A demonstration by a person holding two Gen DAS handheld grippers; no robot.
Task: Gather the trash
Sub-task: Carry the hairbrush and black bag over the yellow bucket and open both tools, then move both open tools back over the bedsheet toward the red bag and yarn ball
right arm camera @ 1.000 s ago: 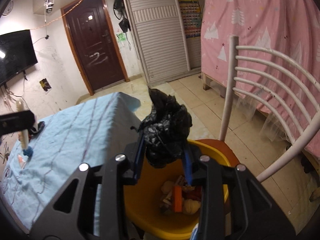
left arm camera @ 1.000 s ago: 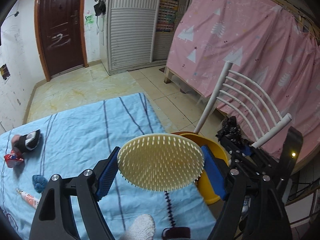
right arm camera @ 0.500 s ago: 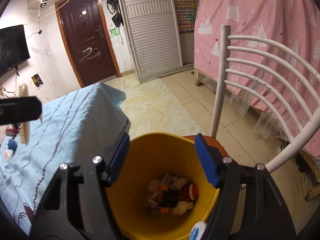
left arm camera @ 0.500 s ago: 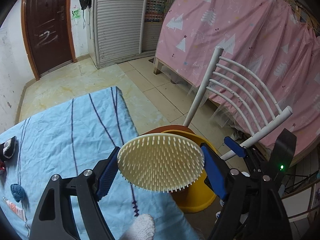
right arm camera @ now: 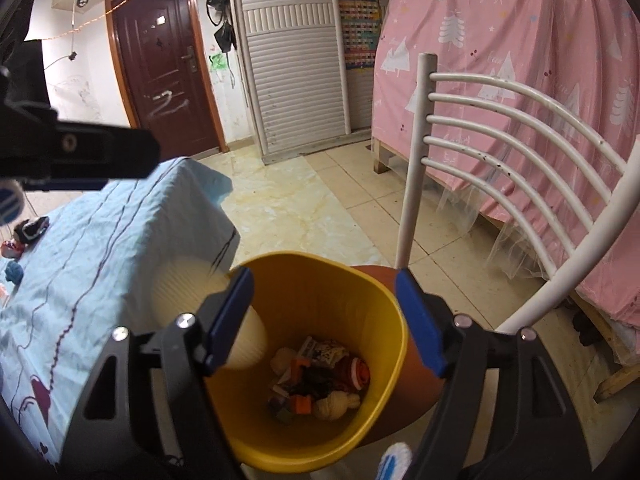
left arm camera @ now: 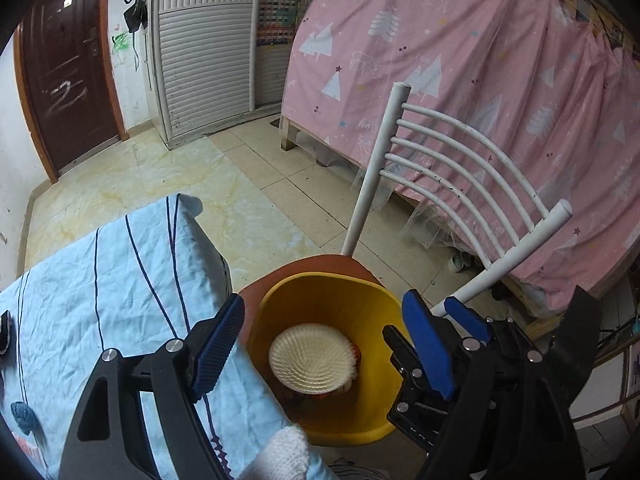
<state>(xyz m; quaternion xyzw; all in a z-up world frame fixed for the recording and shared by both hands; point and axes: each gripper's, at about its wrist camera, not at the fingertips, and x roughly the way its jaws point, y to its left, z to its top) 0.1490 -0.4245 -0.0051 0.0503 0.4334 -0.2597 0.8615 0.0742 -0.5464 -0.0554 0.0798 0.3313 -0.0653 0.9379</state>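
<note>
A yellow bin (left arm camera: 328, 278) stands on a brown chair seat beside the table. My left gripper (left arm camera: 322, 344) hangs open right above it. The cream round bristle brush (left arm camera: 312, 362) is loose below the jaws, inside the bin. In the right wrist view the same brush (right arm camera: 180, 292) is a pale blur at the bin's left rim. My right gripper (right arm camera: 324, 320) is over the bin (right arm camera: 312, 264), its jaws opening with nothing between them. Mixed trash (right arm camera: 320, 376) lies at the bottom. A black finger of my left gripper (right arm camera: 80, 152) crosses the upper left.
The white slatted chair back (left arm camera: 460, 168) rises right of the bin, before a pink curtain (left arm camera: 480, 60). The table's light blue cloth (left arm camera: 120, 280) lies left. On it are a blue knit piece (right arm camera: 14, 272), a black and white item (right arm camera: 32, 229) and a red wrapper (right arm camera: 10, 248).
My left gripper moved over the bin and the brush dropped out of its jaws into it. My right gripper let go of the black bag, which is gone from its jaws, and they spread.
</note>
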